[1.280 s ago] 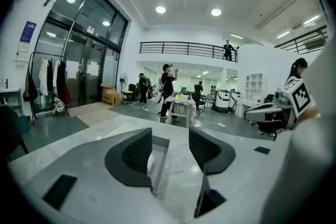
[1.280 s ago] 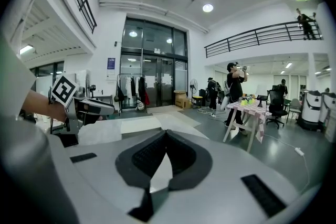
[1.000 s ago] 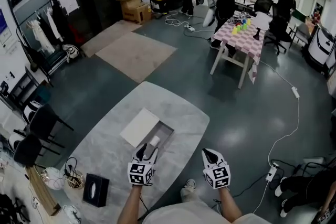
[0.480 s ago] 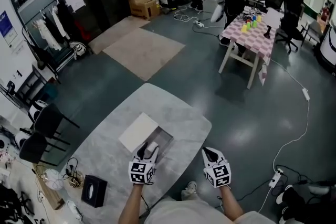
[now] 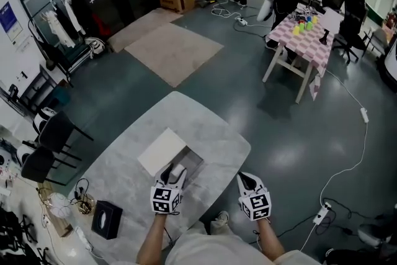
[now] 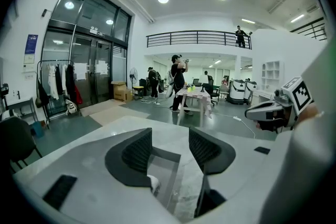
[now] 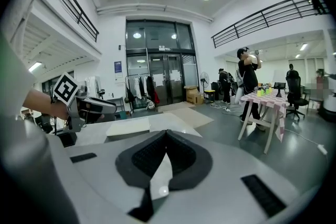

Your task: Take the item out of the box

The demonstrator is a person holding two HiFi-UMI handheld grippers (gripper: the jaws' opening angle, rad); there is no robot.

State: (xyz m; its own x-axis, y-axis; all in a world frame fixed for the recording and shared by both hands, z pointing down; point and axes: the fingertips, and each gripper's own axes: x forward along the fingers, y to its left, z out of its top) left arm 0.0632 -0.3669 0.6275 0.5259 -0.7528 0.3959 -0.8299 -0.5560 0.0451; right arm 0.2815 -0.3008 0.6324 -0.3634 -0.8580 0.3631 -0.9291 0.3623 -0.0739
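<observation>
Barely anything has moved over the last second: both grippers keep their places beside the box, and only the head camera's framing has drifted. From the head view, the left gripper (image 5: 173,174) hangs over the near end of the open box (image 5: 197,159), which sits on the grey table (image 5: 186,115) with its white lid (image 5: 162,151) lying flat against its far-left side. The white item (image 5: 179,168) lies inside the box at that near end, right at the jaw tips. The right gripper (image 5: 247,180) is off the table's near edge, well apart from the box. In the left gripper view, the jaws stand apart with nothing between them. The box (image 6: 167,154) runs away below the gap, and the item (image 6: 153,183) peeks out under the left-hand jaw, apparently lower than the tips. In the right gripper view, the right gripper (image 7: 165,136) has its jaws together and empty.
</observation>
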